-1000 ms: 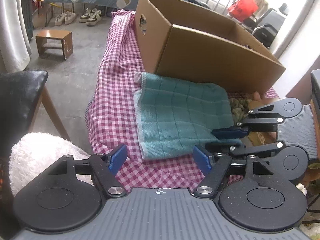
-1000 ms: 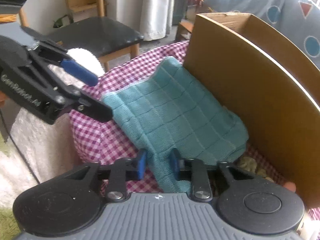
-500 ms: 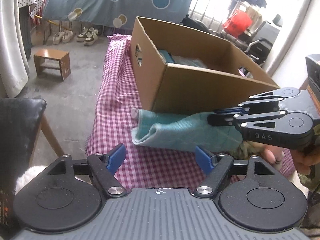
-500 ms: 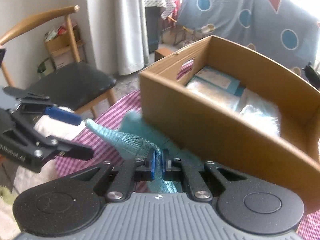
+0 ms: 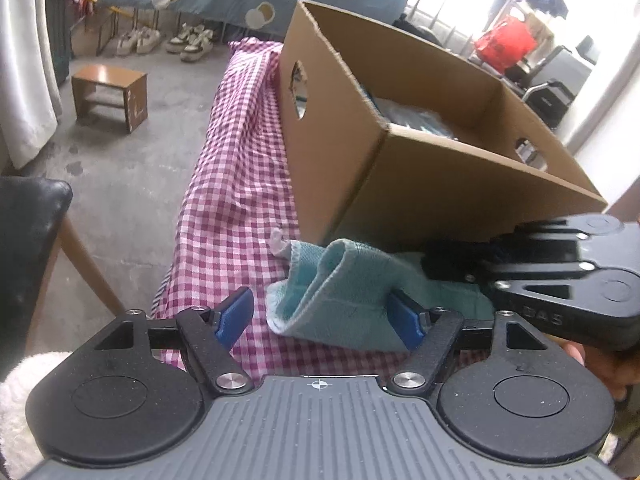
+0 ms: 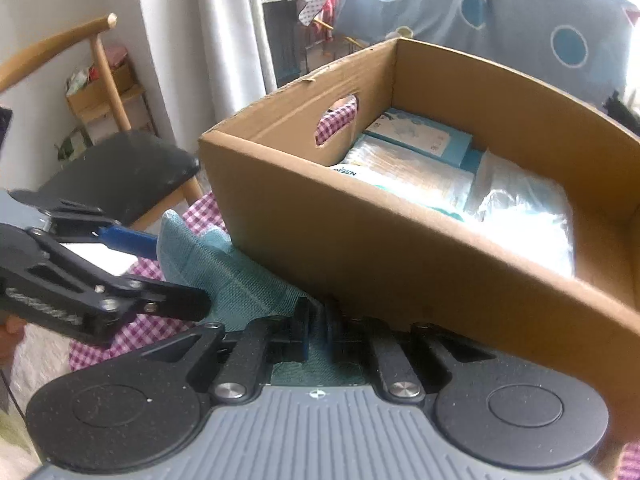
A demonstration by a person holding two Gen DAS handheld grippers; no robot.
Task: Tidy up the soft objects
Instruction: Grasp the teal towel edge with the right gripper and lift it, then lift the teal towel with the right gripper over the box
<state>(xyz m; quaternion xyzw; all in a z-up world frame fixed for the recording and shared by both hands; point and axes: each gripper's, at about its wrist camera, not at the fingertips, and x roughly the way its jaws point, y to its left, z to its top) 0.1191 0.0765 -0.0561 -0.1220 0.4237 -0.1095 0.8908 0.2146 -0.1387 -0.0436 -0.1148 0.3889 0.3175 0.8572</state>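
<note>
Landmark: one open cardboard box (image 5: 404,184) on the checked surface (image 5: 240,184).
Teal towel (image 5: 352,300): one, bunched and folded, lying against the box's near wall, long axis running along that wall.
Right tongs (image 6: 316,330): clenched on the towel's end nearest the box wall.
Left tongs (image 5: 324,316): released, spread wide, the towel's other end between the pads.
Inside the box: three wrapped packs (image 6: 404,168).

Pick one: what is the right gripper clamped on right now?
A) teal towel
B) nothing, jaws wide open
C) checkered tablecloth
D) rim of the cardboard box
A: in the right wrist view the right gripper has its jaws nearly together with the teal towel pinched between them, the cloth trailing beside the cardboard box.
</note>
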